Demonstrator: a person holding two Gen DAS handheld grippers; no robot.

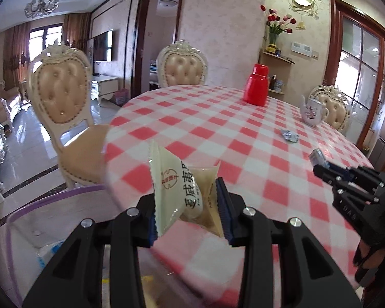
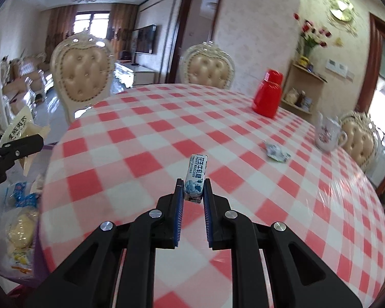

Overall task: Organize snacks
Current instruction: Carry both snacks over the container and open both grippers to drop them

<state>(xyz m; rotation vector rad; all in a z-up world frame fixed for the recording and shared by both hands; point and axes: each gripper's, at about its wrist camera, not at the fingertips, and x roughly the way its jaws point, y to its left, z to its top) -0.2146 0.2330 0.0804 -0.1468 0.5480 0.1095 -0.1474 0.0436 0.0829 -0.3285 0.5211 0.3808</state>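
Left claw (image 1: pixel 190 205), checked tablecloth (image 1: pixel 218 128), chairs (image 1: pixel 61 95)

Both cameras ride just behind their own jaws and look forward and somewhat downward across the round checked table (image 1: pixel 218 128), from its near edge. The left view sits close over the table's left rim, its jaws at 6 o'clock, with a clear bin (image 1: pixel 38 218) below at 7 o'clock. The right view sits further right, over the table itself. They share the far scene: two padded chairs (image 2: pixel 82 74) at 10 and 12 o'clock, a red flask (image 1: pixel 256 84) at 1 o'clock and a teapot (image 2: pixel 327 133) at 2 o'clock. Each view catches the other tool at its edge.
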